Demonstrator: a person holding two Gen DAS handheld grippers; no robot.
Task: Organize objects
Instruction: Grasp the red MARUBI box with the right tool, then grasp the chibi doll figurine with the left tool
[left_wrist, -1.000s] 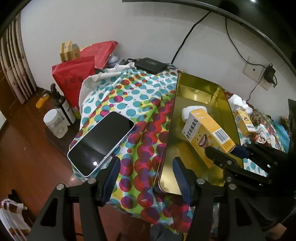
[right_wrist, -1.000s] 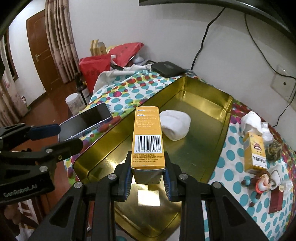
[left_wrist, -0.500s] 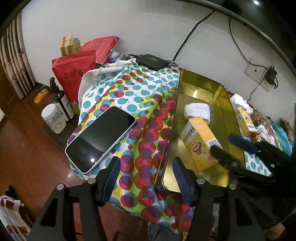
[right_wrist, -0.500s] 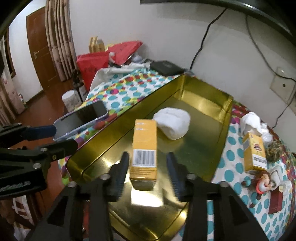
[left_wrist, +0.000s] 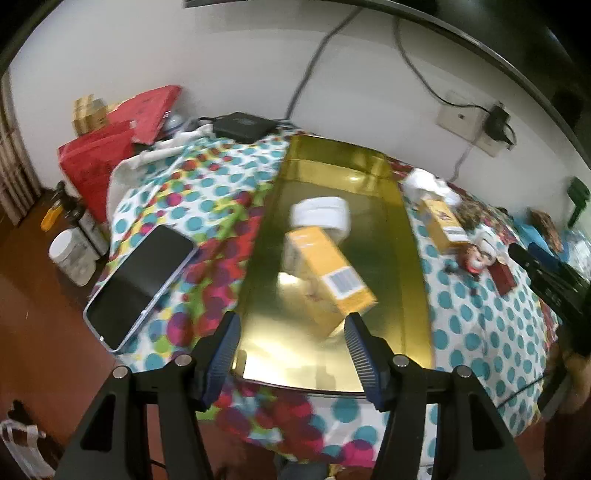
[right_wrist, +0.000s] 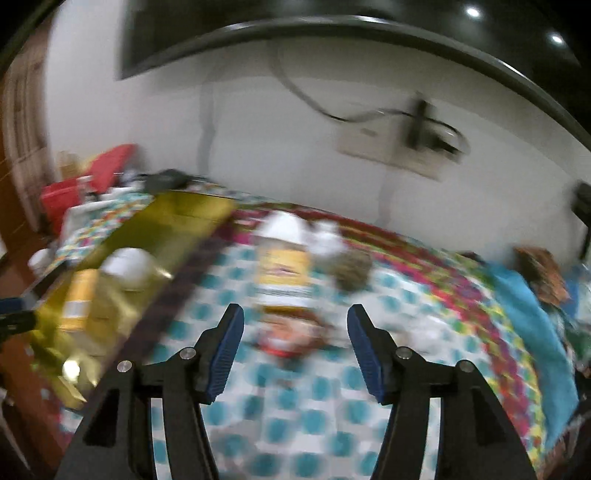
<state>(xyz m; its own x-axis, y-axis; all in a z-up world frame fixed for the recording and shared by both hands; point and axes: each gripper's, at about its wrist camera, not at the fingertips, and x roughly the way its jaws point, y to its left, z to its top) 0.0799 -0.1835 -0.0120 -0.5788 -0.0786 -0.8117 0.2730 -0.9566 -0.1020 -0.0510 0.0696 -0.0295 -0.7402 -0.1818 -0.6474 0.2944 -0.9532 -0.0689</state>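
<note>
Much of what we see from the right wrist is smeared by motion: the figurine (right_wrist: 286, 334) between our right gripper (right_wrist: 295, 341) fingers is only a red and brown blur, and the brownish lump (right_wrist: 351, 273) beyond it we cannot name. The right gripper's ribbed blue pads stand apart with nothing pressed between them, and its jaws are opening. The left gripper (left_wrist: 291, 349) also holds its jaws wide and empty, above the near end of the gold metal tray (left_wrist: 410, 258). Inside that shiny, straight-walled tray lies the orange carton (left_wrist: 328, 273), tilted, barcode end toward us, with a white cloth roll (left_wrist: 321, 216) just behind it. A second, smaller orange carton (right_wrist: 284, 273) lies outside on the polka-dot cloth (left_wrist: 480, 332), near crumpled white tissue (left_wrist: 428, 182). The smooth dark phone (left_wrist: 140, 284) rests by the counter's left edge, slightly overhanging. Bare cloth lies between phone and tray; the tray's near floor is open too.
</note>
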